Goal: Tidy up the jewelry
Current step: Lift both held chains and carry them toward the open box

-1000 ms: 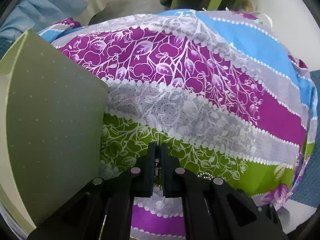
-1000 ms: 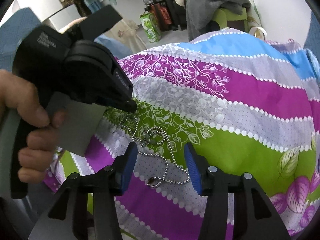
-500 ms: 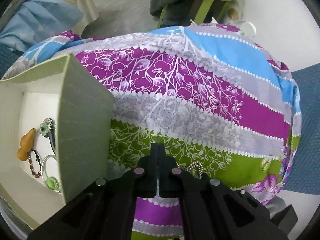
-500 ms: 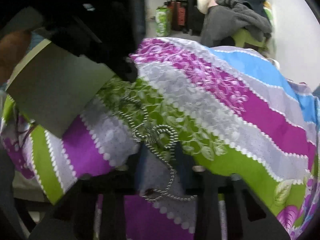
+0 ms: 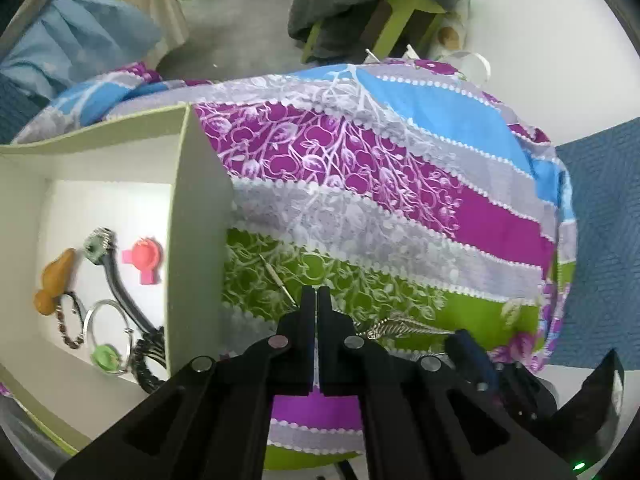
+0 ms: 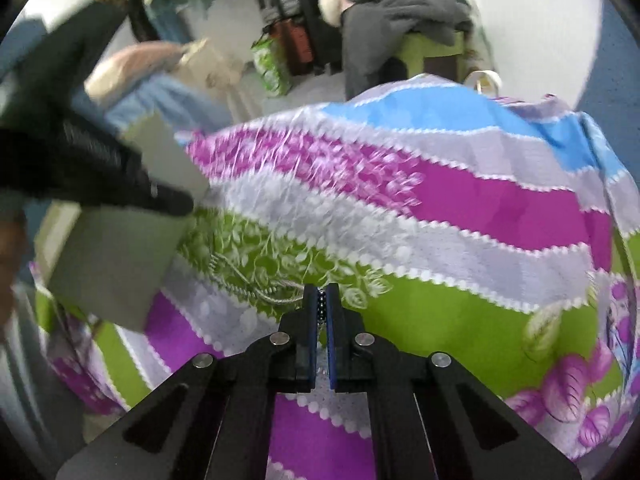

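Just beside the outer wall of the pale green box (image 5: 192, 240), on the striped floral cloth (image 5: 400, 200): one silver ball chain (image 6: 248, 292), pinched at one short stretch between the blue pads of the right gripper (image 6: 320, 304), with the jaws having just closed in on it and the remaining loops trailing loose back toward the box. Likely very light, limp and slippery, with no stiffness at all; apt to swing, snag on the cloth or slide through a slack pinch. Best taken mid-length or at a bunched loop, not at a free end, and lifted high enough to clear the box wall before lowering in. Left gripper (image 5: 316, 300) near the same wall, jaws pressed together; impossible to tell whether anything thin sits between them. Also close to the box, one slim metal pin (image 5: 276, 276) lying flat on the cloth: stiff, light, hard to pick off soft fabric. Inside the box, five pieces as far as can be counted: one orange gourd-shaped pendant (image 5: 54, 280), one pink round charm (image 5: 146, 256), one dark beaded bracelet (image 5: 68, 332), one silver hoop with a green stone (image 5: 106, 356), one black strap with a green head (image 5: 116, 280).
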Demonstrator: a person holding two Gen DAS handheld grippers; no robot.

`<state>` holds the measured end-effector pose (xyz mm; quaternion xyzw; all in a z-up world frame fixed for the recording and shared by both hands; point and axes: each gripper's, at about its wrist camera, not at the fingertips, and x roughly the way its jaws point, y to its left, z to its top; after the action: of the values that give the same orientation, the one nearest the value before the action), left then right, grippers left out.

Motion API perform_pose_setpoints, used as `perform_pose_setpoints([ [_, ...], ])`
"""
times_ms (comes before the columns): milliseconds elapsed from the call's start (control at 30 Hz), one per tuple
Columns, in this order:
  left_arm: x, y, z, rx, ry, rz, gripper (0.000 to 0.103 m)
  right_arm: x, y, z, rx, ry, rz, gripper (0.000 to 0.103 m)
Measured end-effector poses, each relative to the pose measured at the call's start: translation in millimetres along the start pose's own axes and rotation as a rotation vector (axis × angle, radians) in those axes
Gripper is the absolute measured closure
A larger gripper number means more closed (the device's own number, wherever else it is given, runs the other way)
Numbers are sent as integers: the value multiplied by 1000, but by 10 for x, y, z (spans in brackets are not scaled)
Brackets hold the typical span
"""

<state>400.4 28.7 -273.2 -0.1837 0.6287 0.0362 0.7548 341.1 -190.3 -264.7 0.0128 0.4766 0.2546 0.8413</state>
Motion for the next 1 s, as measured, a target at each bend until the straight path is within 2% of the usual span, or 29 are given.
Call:
perform_pose_setpoints([
  [133,-92,-77,-44,37,-33,-9,102,-200,-36,7,47,-20,10,101],
  [267,-308,-232,-128,125,-93,1,102,-337,-5,34,44,-27,0,101],
  [467,-724,-353,-262,194,-189,-19,102,-645,58,140,23,-64,-23,101],
  [1000,-1662,-85,-485,232,-357,-40,102,-1294,405,583,17,-160,-24,101],
])
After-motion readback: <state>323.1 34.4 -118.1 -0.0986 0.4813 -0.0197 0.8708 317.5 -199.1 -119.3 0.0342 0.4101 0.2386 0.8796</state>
